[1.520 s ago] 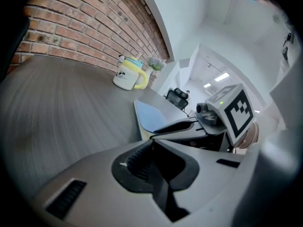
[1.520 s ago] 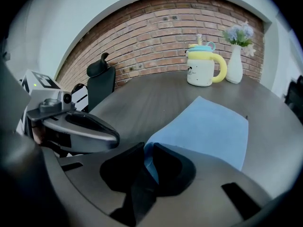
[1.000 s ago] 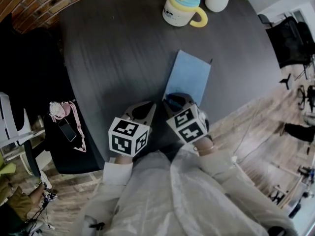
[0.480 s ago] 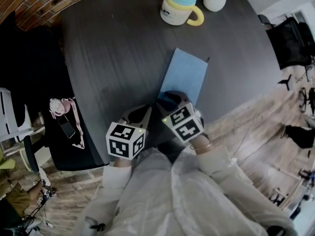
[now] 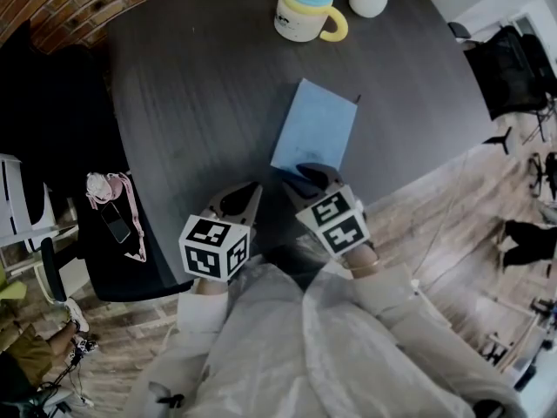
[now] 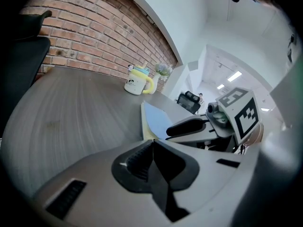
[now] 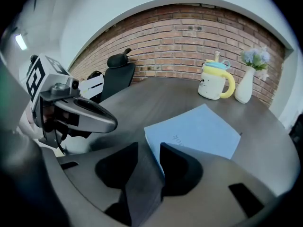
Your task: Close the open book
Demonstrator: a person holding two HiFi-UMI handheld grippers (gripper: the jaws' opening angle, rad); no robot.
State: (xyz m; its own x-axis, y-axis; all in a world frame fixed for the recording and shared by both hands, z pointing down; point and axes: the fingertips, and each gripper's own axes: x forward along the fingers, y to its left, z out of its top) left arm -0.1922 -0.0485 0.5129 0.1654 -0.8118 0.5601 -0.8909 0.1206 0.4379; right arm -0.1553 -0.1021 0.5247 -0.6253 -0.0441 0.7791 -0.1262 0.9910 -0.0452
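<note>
Head view: I find the book (image 5: 315, 129) lying flat and shut on the desk (image 5: 200, 85). Its long axis runs away from me and its near short edge is just ahead of the right claw (image 5: 306, 177), the nearer one. The left claw (image 5: 239, 200) stands beside that, off the book. Left gripper view: jaws together, empty. Right gripper view: jaws have just been opening and stand wide, gripping nothing, with the book's near corner just beyond.

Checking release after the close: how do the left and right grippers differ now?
The left gripper has its jaws together; the right gripper has them apart, having just been opening, with nothing between them. The right gripper is at the closed blue book's near corner; the left gripper is off to the book's side, over bare table. Both are empty, near the table's edge.
</note>
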